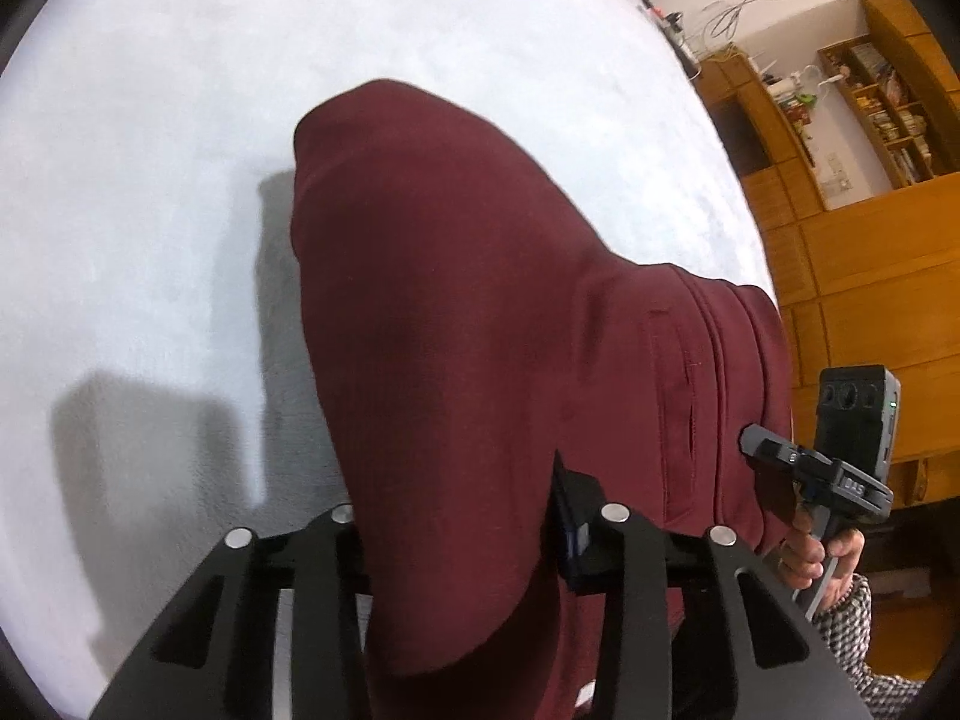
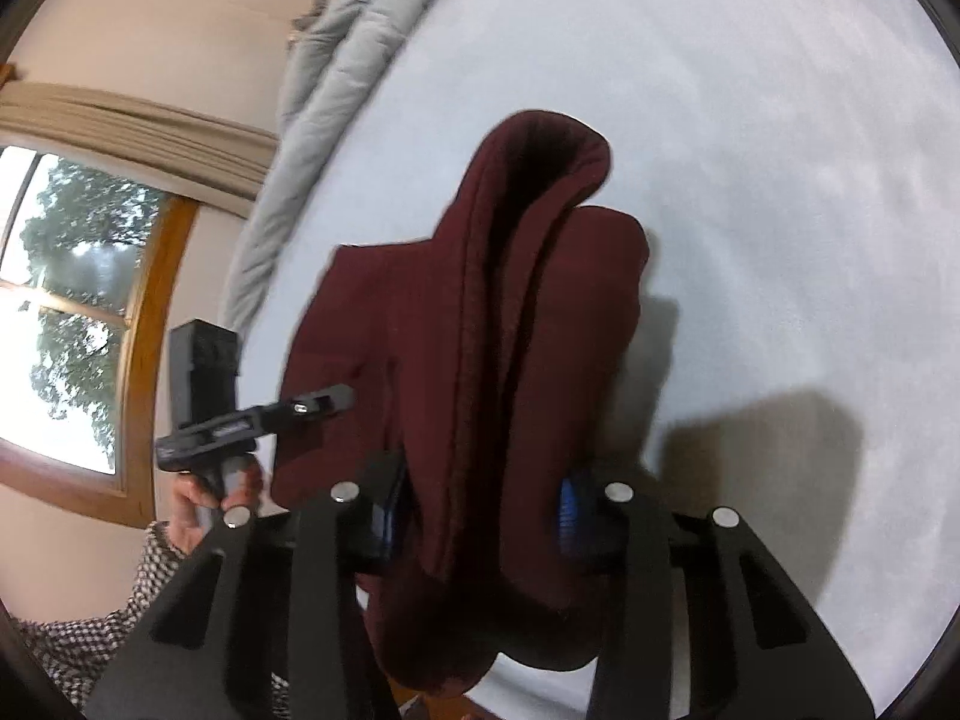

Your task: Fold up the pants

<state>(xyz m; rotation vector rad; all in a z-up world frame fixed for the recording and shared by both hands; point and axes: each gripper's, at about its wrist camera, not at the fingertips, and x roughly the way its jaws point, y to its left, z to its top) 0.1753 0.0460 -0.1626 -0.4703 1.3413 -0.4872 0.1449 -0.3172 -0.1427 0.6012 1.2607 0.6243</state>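
Observation:
The maroon pants [image 1: 456, 300] hang doubled over above the white bed sheet [image 1: 150, 150]. My left gripper [image 1: 462, 546] is shut on the pants' near edge, with cloth bunched between the jaws. My right gripper [image 2: 480, 516] is shut on another part of the pants [image 2: 498, 324], which drape down in thick folds in front of it. The right gripper also shows in the left wrist view [image 1: 798, 468] at the waistband side. The left gripper shows in the right wrist view [image 2: 312, 402] against the cloth's left edge.
A rumpled grey duvet [image 2: 336, 90] lies along the far side of the white sheet [image 2: 750, 150]. A window [image 2: 66, 312] is at left. Wooden shelves and cabinets [image 1: 840, 138] stand beyond the bed's right edge.

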